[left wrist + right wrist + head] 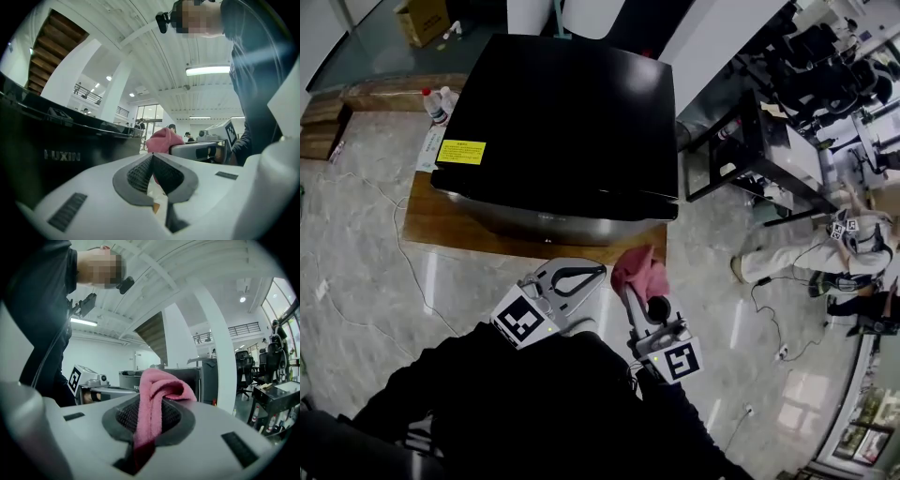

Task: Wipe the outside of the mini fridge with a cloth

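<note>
Grey marble floor (356, 281), one low wooden board (427, 220), and one glossy black mini fridge (562, 122) on it. Two plastic bottles (434, 105) stand left of the fridge. The right gripper (150, 408) clamps one pink terry cloth (639, 270) just before the fridge; the left gripper (153, 161) has its jaws together (nothing between).

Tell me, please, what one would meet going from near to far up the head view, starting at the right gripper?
The right gripper → crumpled pink cloth clamped in its jaws → flat wooden board under the fridge → glossy black mini fridge → brown cardboard box on the floor.
</note>
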Tool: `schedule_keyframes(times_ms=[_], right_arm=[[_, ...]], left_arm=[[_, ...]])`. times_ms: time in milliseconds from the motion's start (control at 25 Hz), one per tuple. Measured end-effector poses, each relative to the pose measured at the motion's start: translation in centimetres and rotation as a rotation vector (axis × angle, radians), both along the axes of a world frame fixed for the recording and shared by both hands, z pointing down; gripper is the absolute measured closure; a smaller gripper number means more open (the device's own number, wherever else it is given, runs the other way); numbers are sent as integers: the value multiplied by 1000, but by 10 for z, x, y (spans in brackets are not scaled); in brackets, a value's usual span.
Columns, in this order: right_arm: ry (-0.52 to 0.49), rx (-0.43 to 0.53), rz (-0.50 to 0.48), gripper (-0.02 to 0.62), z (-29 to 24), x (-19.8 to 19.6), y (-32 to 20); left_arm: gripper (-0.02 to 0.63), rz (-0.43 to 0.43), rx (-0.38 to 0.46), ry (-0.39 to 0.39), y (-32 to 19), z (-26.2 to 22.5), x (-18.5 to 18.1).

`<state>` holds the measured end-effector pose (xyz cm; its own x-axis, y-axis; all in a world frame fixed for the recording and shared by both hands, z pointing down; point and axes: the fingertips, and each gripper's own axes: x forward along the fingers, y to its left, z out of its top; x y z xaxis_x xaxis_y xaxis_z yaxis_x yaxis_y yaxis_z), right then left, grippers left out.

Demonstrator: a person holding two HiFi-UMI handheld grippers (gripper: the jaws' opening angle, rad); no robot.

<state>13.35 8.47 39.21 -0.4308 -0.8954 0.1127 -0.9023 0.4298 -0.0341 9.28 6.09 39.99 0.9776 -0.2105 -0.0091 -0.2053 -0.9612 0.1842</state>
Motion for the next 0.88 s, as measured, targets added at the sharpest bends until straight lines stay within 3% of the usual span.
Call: schedule_keyframes(times_ms=[440, 640, 880], right_arm=[[15, 61, -151, 537, -8, -55, 56], [-34, 77, -239, 537, -10, -73, 79], [-107, 74, -327, 537, -17, -125, 95]], left_arm=[[600, -149, 34, -21, 62, -8, -47], [600, -261, 12, -49, 87, -13, -71], [600, -352, 19, -87, 108, -15, -123]])
